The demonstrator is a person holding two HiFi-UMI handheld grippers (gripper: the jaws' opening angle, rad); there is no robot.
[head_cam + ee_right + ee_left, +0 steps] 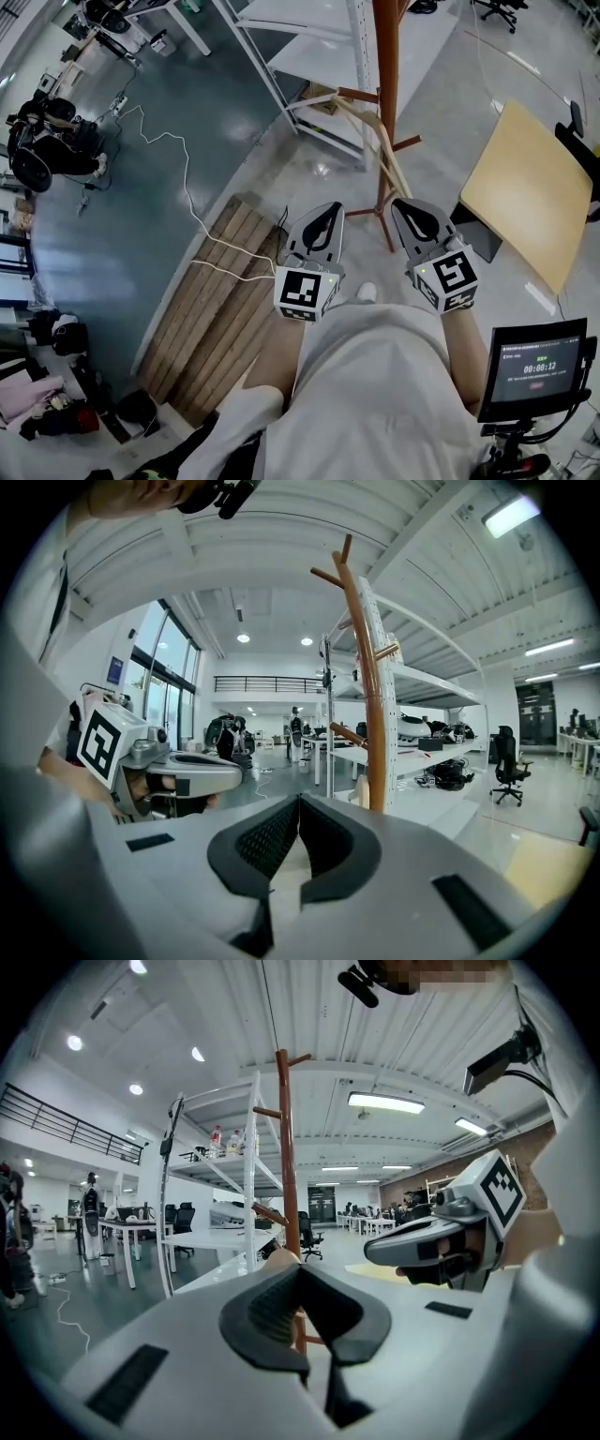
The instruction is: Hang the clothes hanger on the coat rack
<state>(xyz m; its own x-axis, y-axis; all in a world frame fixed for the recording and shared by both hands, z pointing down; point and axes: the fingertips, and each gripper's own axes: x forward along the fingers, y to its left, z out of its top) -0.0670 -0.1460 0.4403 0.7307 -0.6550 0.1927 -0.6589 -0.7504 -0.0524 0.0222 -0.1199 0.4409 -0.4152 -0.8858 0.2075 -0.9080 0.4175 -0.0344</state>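
The red-brown coat rack [384, 56] stands straight ahead, with short pegs [357, 95] off its pole. A light wooden clothes hanger [380, 150] slants from near that peg down to my right gripper [405, 204]. The right gripper view shows pale wood [291, 878] pinched between that gripper's closed jaws [298, 803]. My left gripper [328, 208] is level beside it, left of the pole, its jaws shut with nothing clearly between them. In the left gripper view a rounded wooden hanger end [281, 1258] shows just past the left gripper [300, 1274], in front of the coat rack pole [284, 1147].
A white metal shelf rack [309, 56] stands behind and left of the coat rack. A wooden pallet [220, 300] and a white cable [187, 187] lie on the floor to the left. At the right are a tilted plywood board [530, 187] and a timer screen [534, 366].
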